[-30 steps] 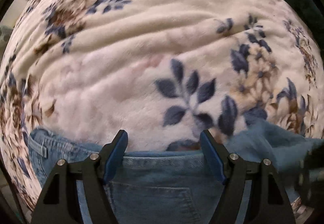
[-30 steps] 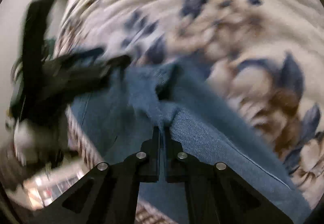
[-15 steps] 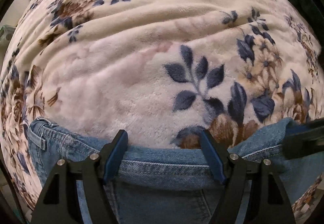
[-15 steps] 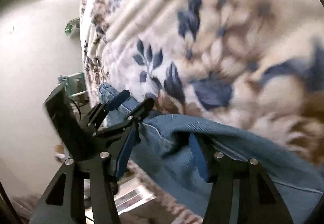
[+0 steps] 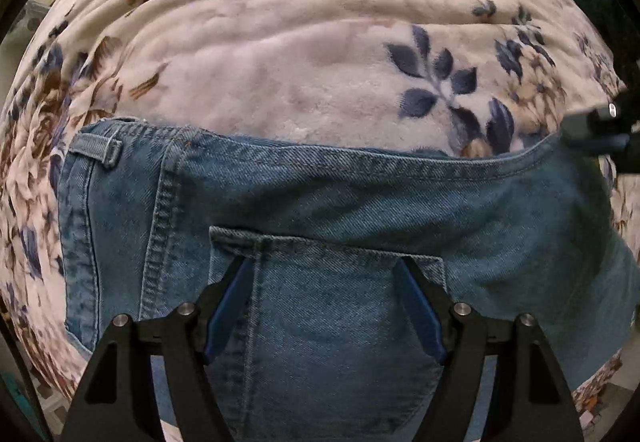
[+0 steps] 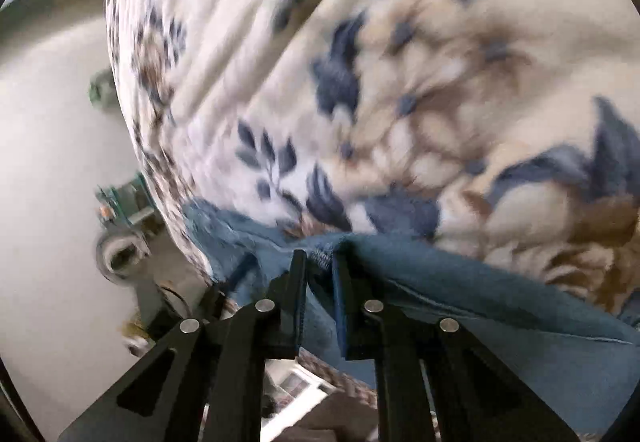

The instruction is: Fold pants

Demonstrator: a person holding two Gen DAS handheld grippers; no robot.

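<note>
Blue jeans (image 5: 320, 194) lie flat on a floral blanket (image 5: 320, 62), waistband away from the camera and a back pocket facing up. My left gripper (image 5: 323, 262) points down over that pocket, open, with nothing pinched between its blue pads. At the right end of the waistband a black part of my right gripper (image 5: 596, 130) reaches in. In the right wrist view my right gripper (image 6: 320, 256) is closing, its jaws nearly together on a bunched fold of the jeans (image 6: 460, 282) at the edge. That view is motion-blurred.
The blanket (image 6: 440, 82) covers a bed whose side edge runs down the left of the right wrist view. Beyond it lie a pale floor, a green object (image 6: 124, 202) and a round grey object (image 6: 120, 254). A woven mat shows below the gripper.
In the left wrist view the jeans slid up, so the gripper now hangs over the back pocket instead of the waistband. My right gripper let go, opened, rolled, and closed on the waistband's right end.
</note>
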